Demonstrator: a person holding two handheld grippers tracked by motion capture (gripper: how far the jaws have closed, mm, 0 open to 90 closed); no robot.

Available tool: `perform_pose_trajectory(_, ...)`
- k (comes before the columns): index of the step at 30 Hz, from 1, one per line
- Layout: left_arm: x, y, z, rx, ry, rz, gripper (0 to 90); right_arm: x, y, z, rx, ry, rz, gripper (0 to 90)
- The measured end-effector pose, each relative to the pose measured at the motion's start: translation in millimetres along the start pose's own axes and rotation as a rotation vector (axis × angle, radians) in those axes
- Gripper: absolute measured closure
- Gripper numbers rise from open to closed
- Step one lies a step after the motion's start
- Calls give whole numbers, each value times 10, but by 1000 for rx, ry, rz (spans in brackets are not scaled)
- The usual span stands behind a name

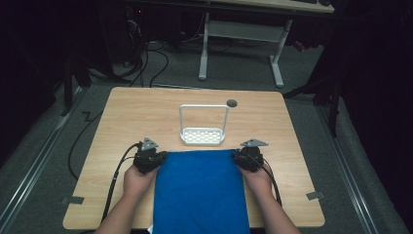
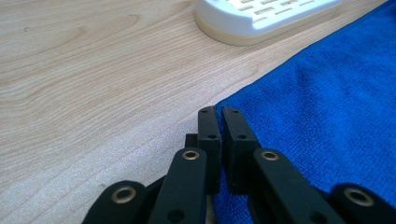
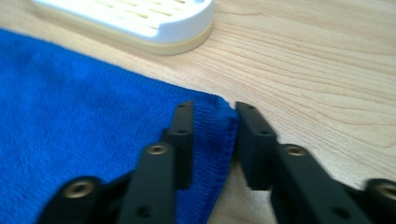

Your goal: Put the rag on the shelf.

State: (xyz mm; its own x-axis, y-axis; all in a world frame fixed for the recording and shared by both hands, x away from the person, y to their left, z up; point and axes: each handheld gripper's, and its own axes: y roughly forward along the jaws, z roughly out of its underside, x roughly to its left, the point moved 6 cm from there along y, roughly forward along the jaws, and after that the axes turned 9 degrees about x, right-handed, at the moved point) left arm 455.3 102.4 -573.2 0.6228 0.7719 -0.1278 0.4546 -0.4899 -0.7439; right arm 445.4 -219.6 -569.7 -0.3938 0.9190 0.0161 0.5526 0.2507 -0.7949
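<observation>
The blue cloth [image 1: 199, 190] lies flat on the near surface [image 1: 122, 112], before a white rack [image 1: 203, 126]. The left gripper [image 2: 219, 112] has its fingers clamped on the far-left corner; the right gripper [image 3: 212, 109] straddles the far-right corner, fingers apart. Next, I judge: close right, then lift both.

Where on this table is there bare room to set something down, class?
Bare wood lies left of the blue cloth beyond the left tool, right of it beyond the right tool, and behind the white rack. It is crowded between rack and cloth edge.
</observation>
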Motion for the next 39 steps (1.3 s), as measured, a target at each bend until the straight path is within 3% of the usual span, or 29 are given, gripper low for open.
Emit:
perform_pose_trajectory(2,-6,-8,0,-8,0,6,870,17,-13,7,-4,-10,-5,849)
perform_pose_trajectory(4,-14,-24,0,-23,7,8,871,32,-34,7,-19,-15,-2,880)
perform_pose_trajectory(7,-29,-47,2,-47,22,-4,876,67,-100,-7,-56,-31,2,883)
perform_pose_trajectory(9,-52,-96,7,-103,34,-17,879,102,-170,-31,-89,-35,0,884)
perform_pose_trajectory(12,-63,-130,3,-112,49,-15,880,168,-263,-33,-131,-43,-15,885)
perform_pose_trajectory(18,-70,-258,-4,-171,8,28,880,212,-335,25,-156,-49,-44,885)
perform_pose_trajectory(22,-71,-370,-21,-216,-20,32,880,229,-406,5,-197,-45,-53,886)
perform_pose_trajectory(31,-171,-656,-124,-334,4,12,880,259,-712,-71,-319,-54,-45,886)
perform_pose_trajectory(39,-295,-934,-229,-437,44,2,880,258,-925,-130,-393,-56,-45,886)
